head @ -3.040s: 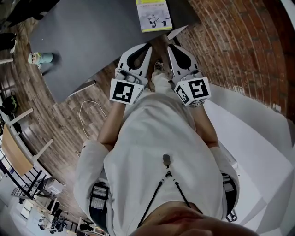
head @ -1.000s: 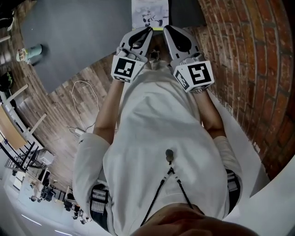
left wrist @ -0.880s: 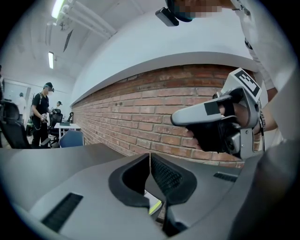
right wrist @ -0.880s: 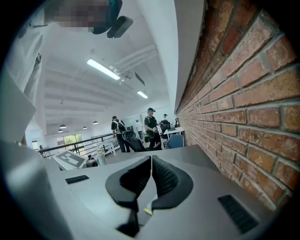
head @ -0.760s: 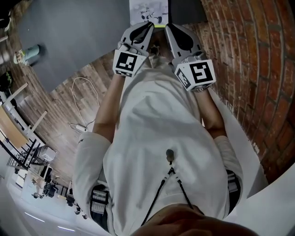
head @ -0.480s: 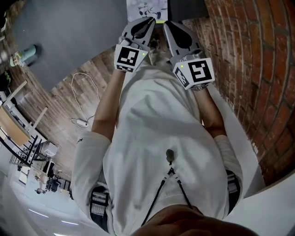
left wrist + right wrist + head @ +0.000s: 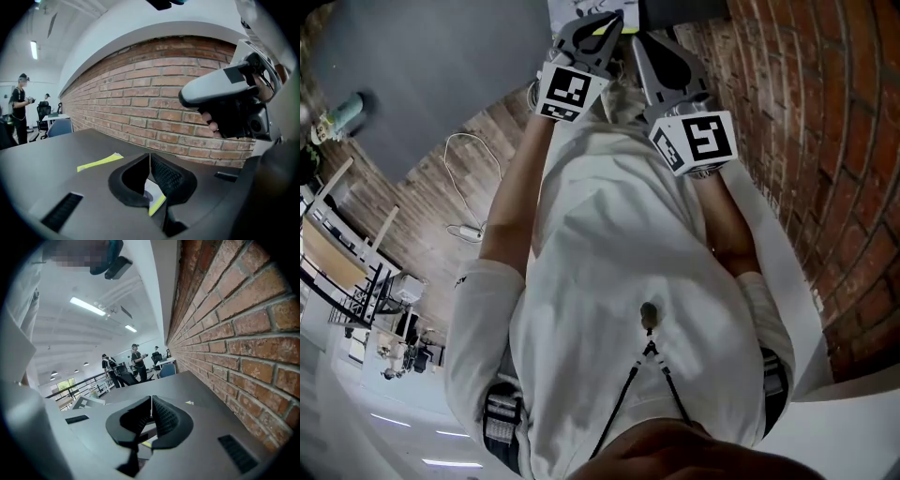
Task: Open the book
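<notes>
The book (image 7: 567,7), white with a yellow-green edge, lies on the dark grey table (image 7: 441,56) at the very top of the head view, mostly cut off. My left gripper (image 7: 617,17) hangs over its near edge with its jaws shut and nothing between them. In the left gripper view the shut tips (image 7: 150,157) stand above the book's yellow-green edge (image 7: 100,161). My right gripper (image 7: 635,42) is close beside it on the right, also shut and empty, with its tips (image 7: 151,399) over the table by the wall.
A brick wall (image 7: 825,141) runs close along the right of the table. A small bottle (image 7: 342,112) stands at the table's far left. A white cable (image 7: 469,187) lies on the wooden floor. People stand far off by desks (image 7: 136,359).
Both grippers have moved forward and down toward the table and the book. The view has shifted, so the book now sits mostly past the top edge.
</notes>
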The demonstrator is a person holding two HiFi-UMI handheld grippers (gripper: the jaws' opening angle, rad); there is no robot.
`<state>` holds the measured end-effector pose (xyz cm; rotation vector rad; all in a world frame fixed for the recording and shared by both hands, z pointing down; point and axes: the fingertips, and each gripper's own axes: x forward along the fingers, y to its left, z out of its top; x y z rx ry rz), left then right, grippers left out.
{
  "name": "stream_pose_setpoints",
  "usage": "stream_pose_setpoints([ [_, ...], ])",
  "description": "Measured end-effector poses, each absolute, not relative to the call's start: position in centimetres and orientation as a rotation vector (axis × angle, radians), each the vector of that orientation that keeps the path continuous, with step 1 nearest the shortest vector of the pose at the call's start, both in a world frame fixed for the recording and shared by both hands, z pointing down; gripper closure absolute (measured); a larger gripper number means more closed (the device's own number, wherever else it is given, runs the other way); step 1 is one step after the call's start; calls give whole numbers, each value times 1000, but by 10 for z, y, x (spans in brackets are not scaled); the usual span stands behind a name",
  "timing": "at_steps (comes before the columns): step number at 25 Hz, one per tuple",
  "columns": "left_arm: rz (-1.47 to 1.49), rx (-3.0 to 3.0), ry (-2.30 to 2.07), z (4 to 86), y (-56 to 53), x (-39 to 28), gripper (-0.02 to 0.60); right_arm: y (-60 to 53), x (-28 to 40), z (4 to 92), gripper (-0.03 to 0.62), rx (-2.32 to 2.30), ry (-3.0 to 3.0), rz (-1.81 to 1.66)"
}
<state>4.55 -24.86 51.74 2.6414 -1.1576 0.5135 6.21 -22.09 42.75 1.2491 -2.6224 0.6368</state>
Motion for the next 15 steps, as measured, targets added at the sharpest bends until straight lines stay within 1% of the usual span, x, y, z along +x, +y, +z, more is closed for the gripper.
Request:
stream_pose_setpoints([
  [8, 614, 2632, -1043, 561, -250, 62, 547, -236, 78, 442, 556, 1360, -2549, 694],
  [9, 631, 2623, -1023, 570, -248, 66, 501, -238, 81, 444, 556, 1370, -2542, 693],
  [10, 650, 2612, -1002, 578, -245, 69, 438, -239, 83, 446, 556, 1376, -2536, 689],
  [15, 787, 2608, -927, 614, -238, 77, 413, -243, 91, 455, 556, 1399, -2509, 696],
])
